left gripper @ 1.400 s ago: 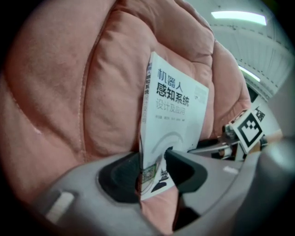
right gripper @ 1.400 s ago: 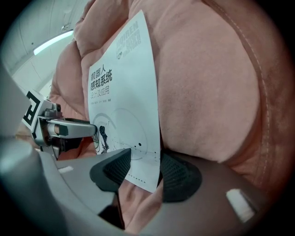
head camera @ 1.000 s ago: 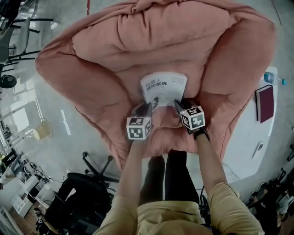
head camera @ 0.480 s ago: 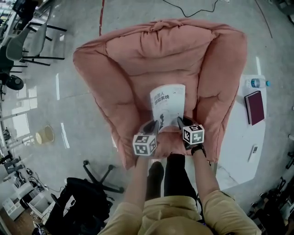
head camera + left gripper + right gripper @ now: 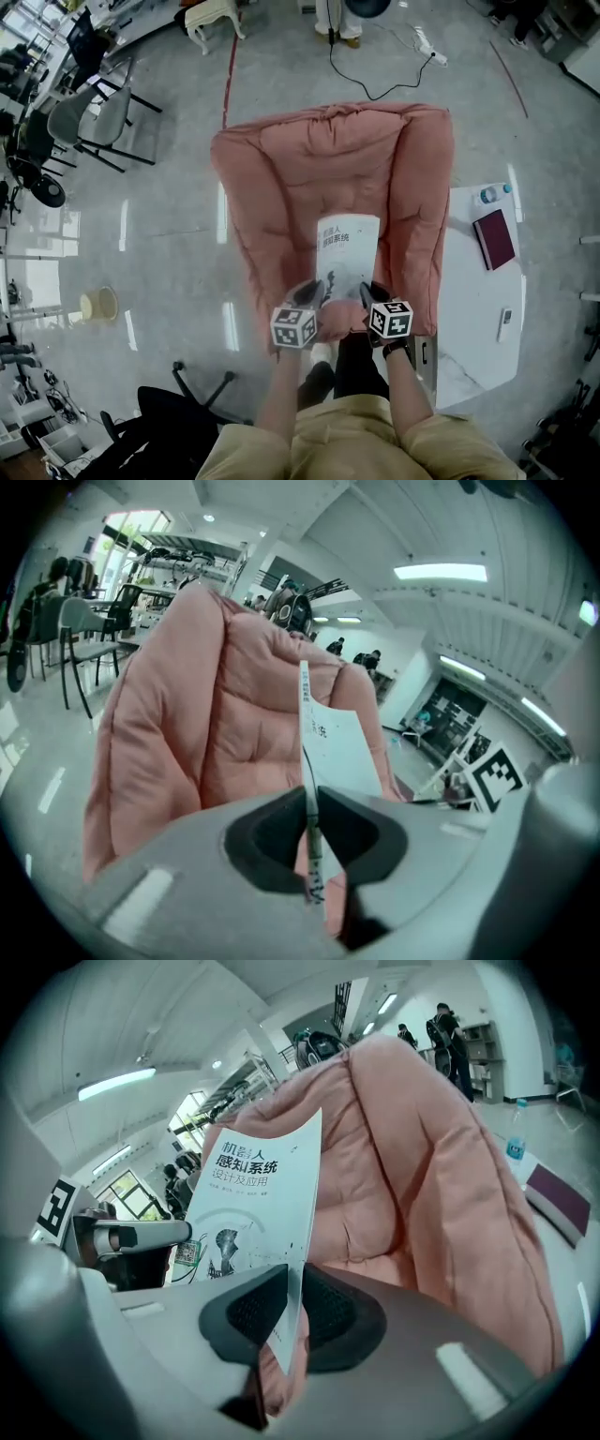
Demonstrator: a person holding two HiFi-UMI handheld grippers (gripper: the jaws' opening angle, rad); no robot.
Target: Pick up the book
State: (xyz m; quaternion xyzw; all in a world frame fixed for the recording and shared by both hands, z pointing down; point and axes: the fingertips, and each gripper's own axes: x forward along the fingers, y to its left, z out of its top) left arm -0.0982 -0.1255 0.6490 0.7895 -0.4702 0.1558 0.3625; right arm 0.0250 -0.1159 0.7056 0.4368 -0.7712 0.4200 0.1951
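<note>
Pink floor chair (image 5: 328, 169) is receding below since a second ago, its book (image 5: 347, 251) now being held clear above the seat. Left gripper (image 5: 316, 288) and right gripper (image 5: 367, 292) are each clamping the book's near edge; pickup is looking nearly complete.

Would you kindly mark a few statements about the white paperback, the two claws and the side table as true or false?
1. The left claw and right claw both clamp the white paperback book. True.
2. A dark red book lies on the white table. True.
3. The white paperback lies flat on that table. False: the claws hold it over the pink padded chair.
4. The clear water bottle stands on the chair. False: it stands on the table.
</note>
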